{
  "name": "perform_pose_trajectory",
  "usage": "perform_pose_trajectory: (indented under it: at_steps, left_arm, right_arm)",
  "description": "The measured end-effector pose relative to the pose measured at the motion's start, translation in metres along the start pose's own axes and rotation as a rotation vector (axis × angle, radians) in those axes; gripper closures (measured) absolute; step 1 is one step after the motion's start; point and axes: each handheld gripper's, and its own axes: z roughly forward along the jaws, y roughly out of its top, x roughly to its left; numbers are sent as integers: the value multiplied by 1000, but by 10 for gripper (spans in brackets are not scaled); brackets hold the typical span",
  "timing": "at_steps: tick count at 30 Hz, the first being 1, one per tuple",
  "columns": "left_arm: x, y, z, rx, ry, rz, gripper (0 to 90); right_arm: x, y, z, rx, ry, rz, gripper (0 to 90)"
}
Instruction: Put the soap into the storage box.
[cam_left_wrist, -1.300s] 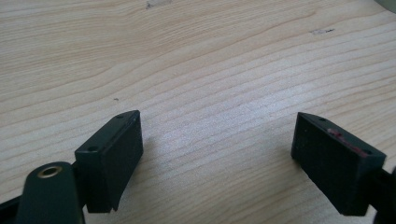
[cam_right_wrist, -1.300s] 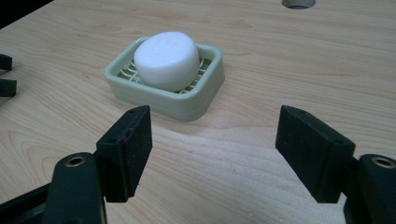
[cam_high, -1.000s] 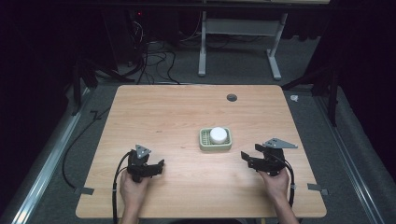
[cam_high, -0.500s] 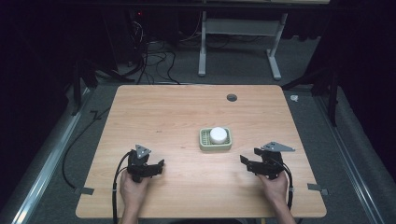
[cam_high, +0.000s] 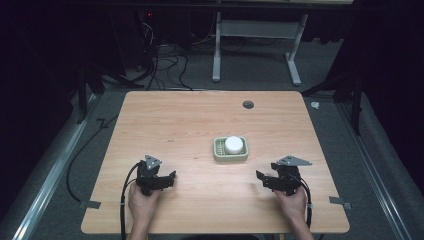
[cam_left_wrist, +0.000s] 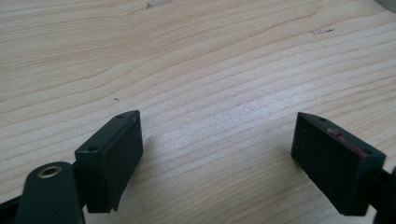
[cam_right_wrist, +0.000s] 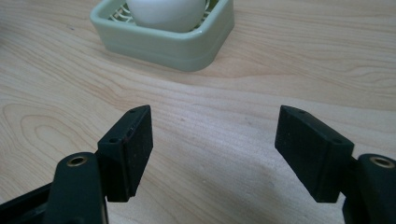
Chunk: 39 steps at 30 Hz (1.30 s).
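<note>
the wooden table takes up the middle of the high view, pale grain running across it, with a small dark round hole near its far edge. past that edge a grey metal stand rises from the dark carpeted floor, and cables lie tangled to one side of it.

right of the table's centre sits a pale green square tray with rounded corners. a white rounded object rests inside it, on the slatted bottom that shows in the right gripper view. what the white object is i cannot tell.

near the front edge, the left gripper is held in the person's left hand, well apart from the tray. in the left gripper view its jaws stand wide apart over bare wood with nothing between them.

the right gripper is held in the right hand, near the tray and on its near right side, pointing leftward. in the right gripper view its jaws are also spread, nothing between the pads, and the tray lies just ahead of them, not touched.
</note>
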Motion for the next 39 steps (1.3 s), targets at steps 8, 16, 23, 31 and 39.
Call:
perform_pose_trajectory:
  at_steps: [8, 16, 23, 31, 39]
  left_arm:
    - [0, 0, 0, 2, 0, 0, 171]
    - [0, 0, 0, 0, 0, 0, 171]
    - [0, 0, 0, 0, 0, 0, 171]
    - [0, 0, 0, 0, 0, 0, 171]
    - [0, 0, 0, 0, 0, 0, 171]
  right_arm:
    - [1, -7, 3, 20, -10, -5, 286]
    - [4, -10, 8, 49, -21, -20, 285]
    - [7, -12, 10, 66, -25, -27, 285]
    - [12, -12, 13, 81, -52, -59, 282]
    - [15, -12, 15, 81, -68, -90, 274]
